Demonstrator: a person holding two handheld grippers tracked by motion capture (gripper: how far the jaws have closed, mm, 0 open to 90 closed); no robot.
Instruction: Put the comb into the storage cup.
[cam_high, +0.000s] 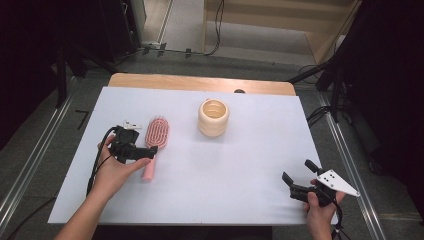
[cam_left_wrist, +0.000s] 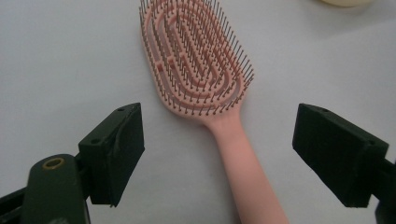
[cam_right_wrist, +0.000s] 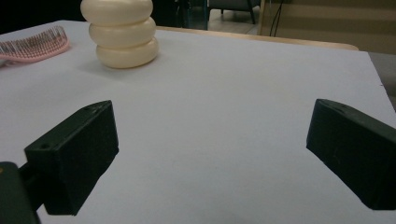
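Lying on the white tabletop (cam_high: 200, 165), left of centre, a pink hairbrush (cam_high: 154, 142) was seen with its bristles facing up. Just to its right and a little farther away, a cream ribbed cup (cam_high: 213, 117) made of three stacked rings was stood upright, well apart from the brush head. No other thing was found between the brush and the cup.

The brush's long axis was run from near to far, tilted slightly to the right at the far end: the oval head was pointed toward the far edge, and the handle toward the near edge.

The left gripper (cam_high: 145, 153) was held at the handle from the left, low over the surface. In the left gripper view the fingers (cam_left_wrist: 114, 154) were seen spread on either side of the handle (cam_left_wrist: 243, 163), partly open, with clear gaps on both sides; nothing was gripped and the pads were not pressed on the brush (cam_left_wrist: 196, 60).

The right gripper (cam_high: 299, 175) was held near the near right corner of the tabletop, far from both things. Its fingers (cam_right_wrist: 74, 158) were stood wide apart and were empty, with bare surface between them; the cup (cam_right_wrist: 122, 32) and the tip of the brush (cam_right_wrist: 32, 46) were seen far off at the upper left.

A wide stretch of bare surface was left between the brush and the right gripper, and along the near edge. A strip of wood (cam_high: 200, 82) was exposed at the far edge.
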